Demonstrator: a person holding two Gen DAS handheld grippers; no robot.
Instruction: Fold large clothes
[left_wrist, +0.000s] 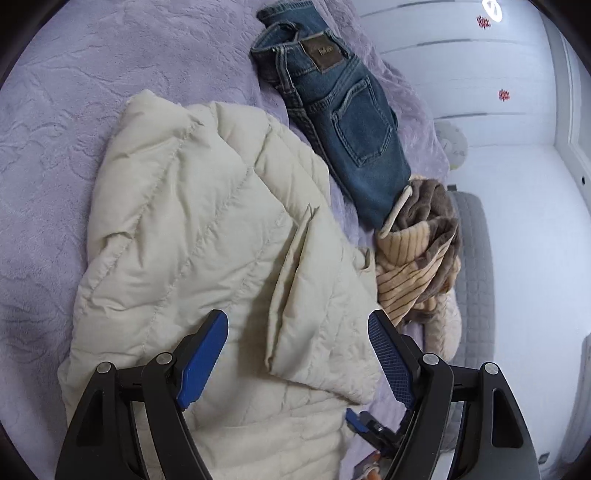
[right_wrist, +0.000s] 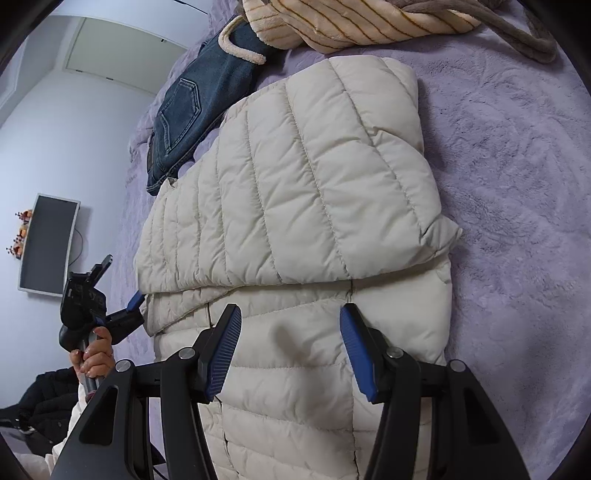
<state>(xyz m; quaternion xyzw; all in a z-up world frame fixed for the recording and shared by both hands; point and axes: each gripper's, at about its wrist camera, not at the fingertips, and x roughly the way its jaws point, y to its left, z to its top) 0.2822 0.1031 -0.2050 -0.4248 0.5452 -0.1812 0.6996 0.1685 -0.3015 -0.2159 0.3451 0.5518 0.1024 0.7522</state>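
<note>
A cream quilted puffer jacket lay partly folded on a lilac bedspread, its upper half doubled over the lower w/ a seam line running across the middle; the left gripper hung above the jacket's near edge, blue pads spread wide apart, nothing clamped betw. them; in the left wrist view a flap of the jacket sat in the gap but neither pad pressed on it; the right gripper hovered over the jacket's lower panel, jaws parted approx. halfway, fabric below them but not pinched, so both tools were released; a person's hand gripped the left tool's handle at the bed's edge, seen from the right wrist view; folded blue jeans lay just beside the jacket's far side, back pocket & waist patch facing up; a tan striped fleece garment, bunched w/ brown lining showing, rested against the jeans' end and near the jacket's corner; a wall-mounted screen was visible beyond the bed.
</note>
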